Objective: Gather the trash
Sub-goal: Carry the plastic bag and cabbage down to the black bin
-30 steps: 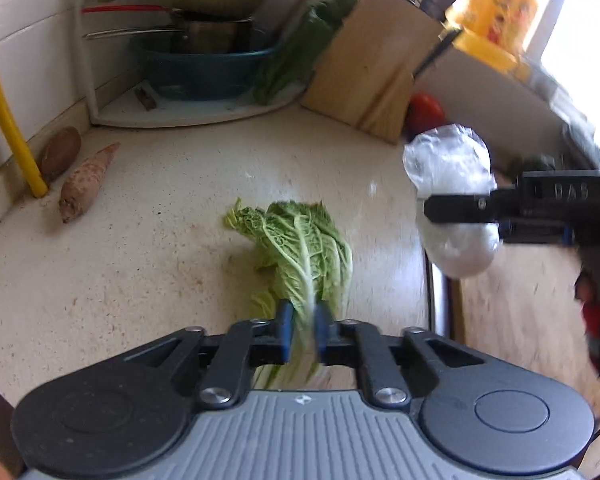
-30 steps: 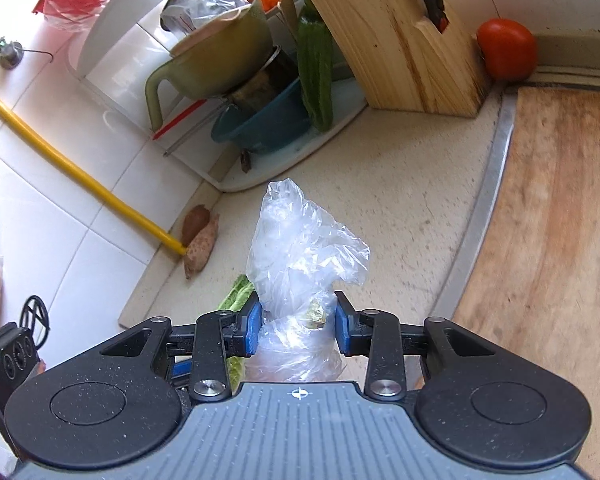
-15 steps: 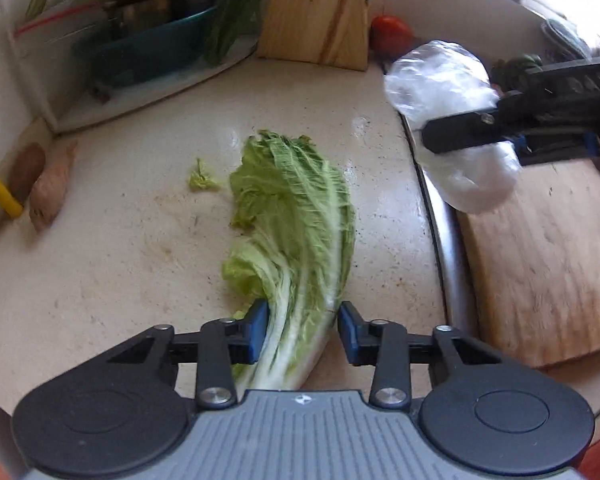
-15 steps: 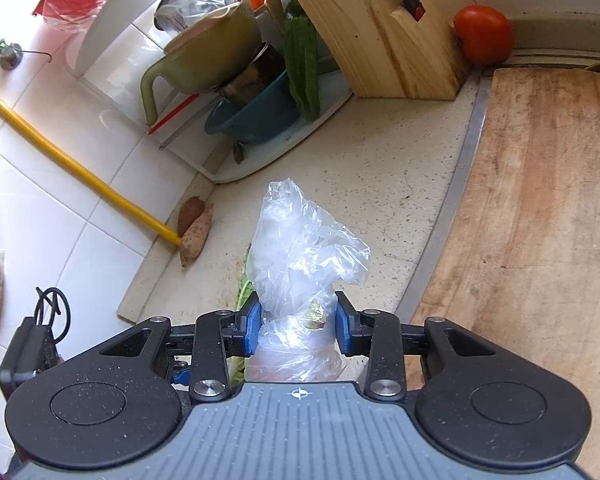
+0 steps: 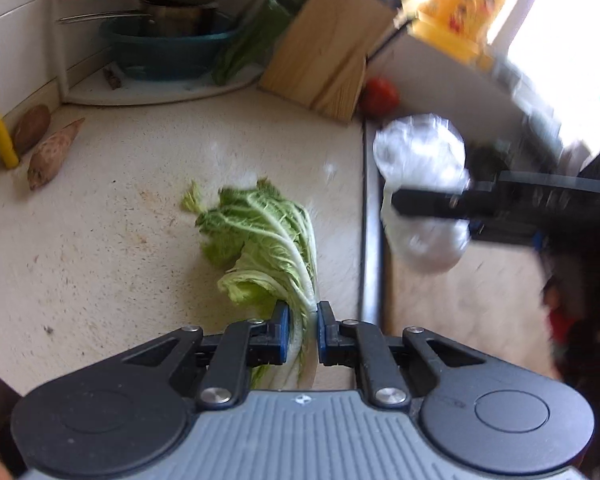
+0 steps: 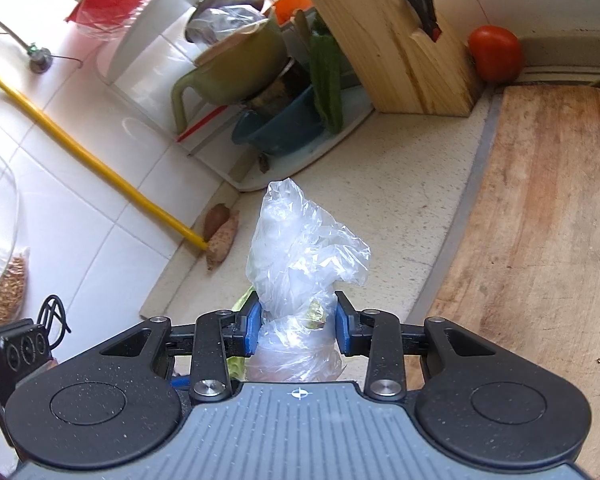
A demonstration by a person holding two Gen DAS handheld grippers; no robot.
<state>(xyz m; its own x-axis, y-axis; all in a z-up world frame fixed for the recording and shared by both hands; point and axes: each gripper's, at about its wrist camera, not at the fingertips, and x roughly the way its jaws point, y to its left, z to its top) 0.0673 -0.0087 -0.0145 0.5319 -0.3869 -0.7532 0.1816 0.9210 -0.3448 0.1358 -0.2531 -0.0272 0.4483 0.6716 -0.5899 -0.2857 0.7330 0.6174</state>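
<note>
On countertop, left claw pinching cabbage leaf, right claw gripping plastic bag, blurred.

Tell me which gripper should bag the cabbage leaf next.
Left. The left gripper is already shut on the cabbage leaf stem, while the right gripper holds the plastic bag close by to its right.

The left gripper (jaws wide 0.5 s ago) has clamped the cabbage leaf again.
</note>
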